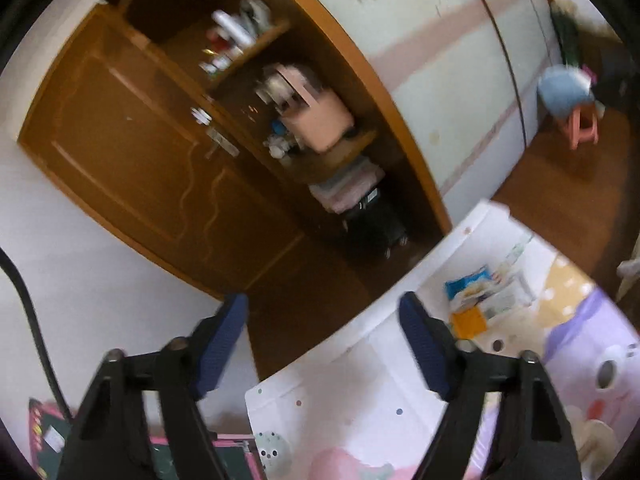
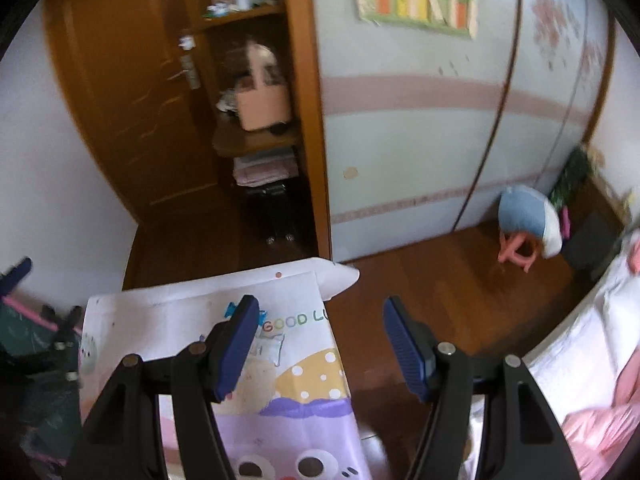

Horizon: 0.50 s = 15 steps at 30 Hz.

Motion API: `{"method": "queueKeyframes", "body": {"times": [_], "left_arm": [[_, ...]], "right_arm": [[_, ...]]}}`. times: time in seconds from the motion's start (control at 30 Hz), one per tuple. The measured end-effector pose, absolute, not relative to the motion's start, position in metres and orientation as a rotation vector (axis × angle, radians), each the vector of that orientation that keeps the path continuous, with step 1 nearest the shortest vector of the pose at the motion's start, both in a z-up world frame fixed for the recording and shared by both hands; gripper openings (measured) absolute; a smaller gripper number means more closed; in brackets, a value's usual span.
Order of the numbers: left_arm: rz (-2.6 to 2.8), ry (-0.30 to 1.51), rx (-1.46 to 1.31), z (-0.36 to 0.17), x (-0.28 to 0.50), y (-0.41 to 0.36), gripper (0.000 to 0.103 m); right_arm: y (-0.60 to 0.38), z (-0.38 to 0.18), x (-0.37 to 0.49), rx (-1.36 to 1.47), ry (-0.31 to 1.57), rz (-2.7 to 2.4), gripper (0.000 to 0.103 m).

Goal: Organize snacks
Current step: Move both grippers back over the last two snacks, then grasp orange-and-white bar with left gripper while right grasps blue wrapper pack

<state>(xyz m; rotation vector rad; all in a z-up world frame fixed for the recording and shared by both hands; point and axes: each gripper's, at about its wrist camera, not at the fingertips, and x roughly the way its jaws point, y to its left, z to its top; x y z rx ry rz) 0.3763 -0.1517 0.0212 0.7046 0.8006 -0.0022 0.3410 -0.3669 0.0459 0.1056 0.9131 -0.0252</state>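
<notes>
Both my hand-held grippers, left (image 1: 324,340) and right (image 2: 316,344), gape wide, empty; a blurred swing could overshoot the snacks (image 1: 476,296) near the surface (image 1: 360,384) edge.

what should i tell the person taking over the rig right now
Left tongs: open, holding nothing, up in the air over the near edge of the table.
Right tongs: open, holding nothing, over the table's right edge and the floor.
Snacks: a pile of packets, blue and orange among them, lies on the table's cartoon cloth, beside what looks like a clear box; the blur hides details.
Done: nothing visibly sorted.
Left: pick up the packets and sort them; neither tongs is near them yet.
</notes>
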Motion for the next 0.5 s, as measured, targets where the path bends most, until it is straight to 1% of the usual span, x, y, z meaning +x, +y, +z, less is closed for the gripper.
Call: {"method": "queueKeyframes", "body": {"times": [0.03,0.07,0.27,0.37,0.5], "left_arm": [[-0.002,0.835,0.714,0.002,0.391,-0.156,0.064],[-0.006,0.854,0.715,-0.011,0.400,-0.158,0.063],[-0.155,0.970,0.737,-0.107,0.429,-0.178,0.063],[-0.263,0.994,0.756,-0.142,0.423,-0.190,0.063],[-0.427,0.958,0.742,-0.169,0.410,-0.205,0.063]], "right_arm": [[-0.371,0.038,0.349,0.119,0.925,-0.029,0.065],[-0.373,0.031,0.353,0.124,0.932,-0.032,0.065],[-0.374,-0.028,0.379,0.143,0.996,-0.007,0.065],[-0.372,-0.063,0.390,0.147,1.042,0.012,0.065],[-0.374,-0.108,0.398,0.179,1.107,0.031,0.065]]}}
